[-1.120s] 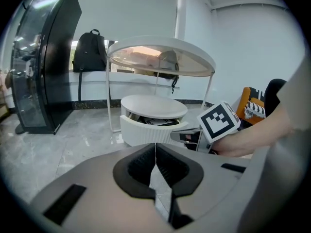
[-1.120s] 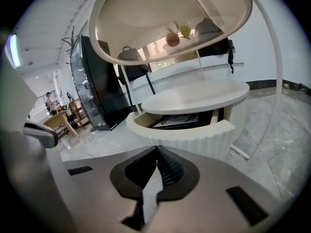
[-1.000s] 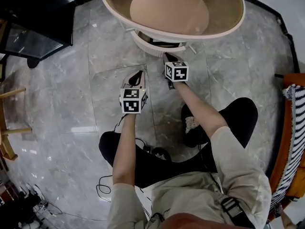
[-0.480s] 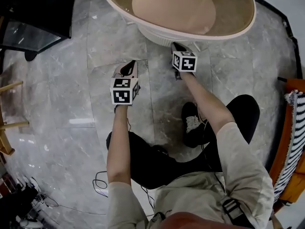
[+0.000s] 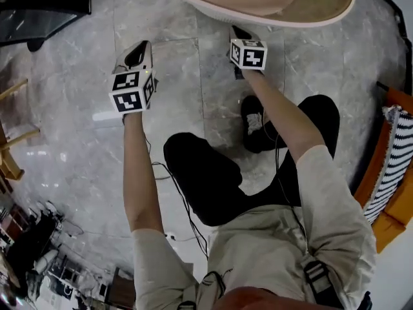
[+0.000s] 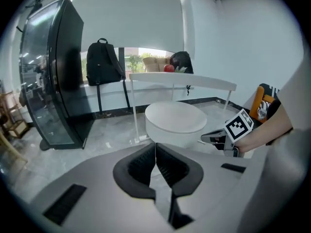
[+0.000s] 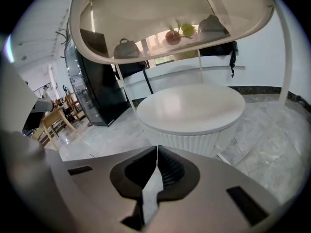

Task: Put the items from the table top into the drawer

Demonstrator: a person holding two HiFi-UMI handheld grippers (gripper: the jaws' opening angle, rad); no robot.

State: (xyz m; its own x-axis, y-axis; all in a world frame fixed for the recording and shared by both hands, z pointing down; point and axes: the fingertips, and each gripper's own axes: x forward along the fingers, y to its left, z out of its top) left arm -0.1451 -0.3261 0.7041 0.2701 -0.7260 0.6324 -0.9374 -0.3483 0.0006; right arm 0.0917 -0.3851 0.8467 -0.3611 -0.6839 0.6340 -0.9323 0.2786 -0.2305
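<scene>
Left tool (image 5: 138, 51) and right tool (image 5: 237, 32) risen, both closed empty, red fruit (image 7: 171, 35) above

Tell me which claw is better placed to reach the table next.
Right. The right claw sits at the table rim, shut and empty; the left claw, also shut, hangs farther out over the floor.

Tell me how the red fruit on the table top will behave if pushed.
The red fruit looks round, so a push would probably roll it. The table top looks smooth and flat, so little would stop it.
</scene>
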